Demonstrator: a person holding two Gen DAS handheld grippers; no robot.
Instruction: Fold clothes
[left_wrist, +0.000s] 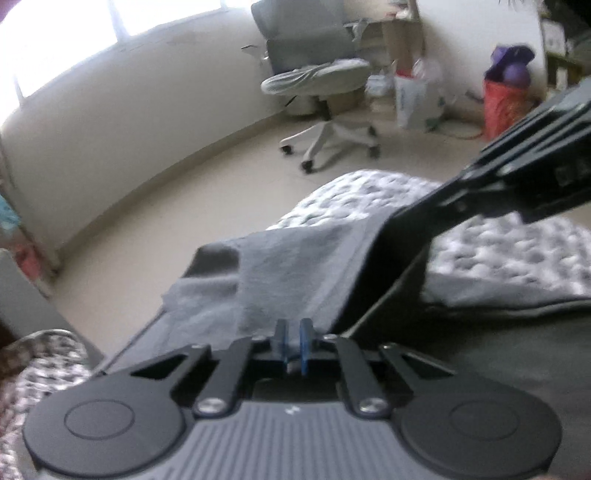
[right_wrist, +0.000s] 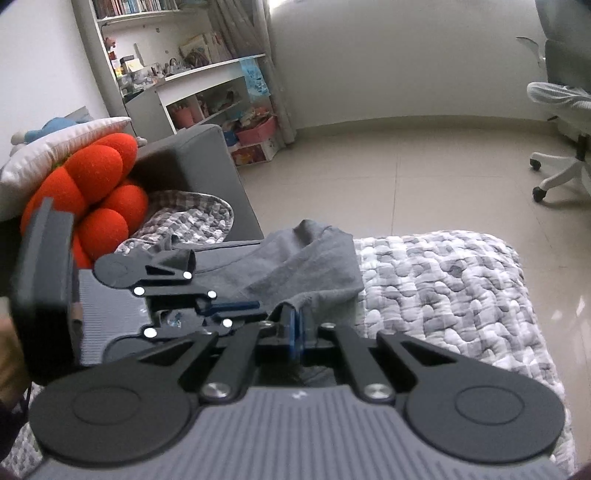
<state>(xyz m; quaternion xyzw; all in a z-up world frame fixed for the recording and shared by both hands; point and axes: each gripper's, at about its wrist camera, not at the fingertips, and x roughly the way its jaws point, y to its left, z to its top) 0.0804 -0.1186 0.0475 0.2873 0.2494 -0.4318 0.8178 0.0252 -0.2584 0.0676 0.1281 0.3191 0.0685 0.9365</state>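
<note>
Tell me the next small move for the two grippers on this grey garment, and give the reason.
Probably lift both together and carry the pinched edge across. The left gripper and right gripper are each shut on the grey garment, which lies bunched and unfolded on the quilted blanket.

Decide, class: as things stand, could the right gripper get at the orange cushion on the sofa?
Probably not directly. The right gripper is shut on the grey garment, and the left gripper sits between it and the orange cushion. It would have to let go and pass around.
</note>
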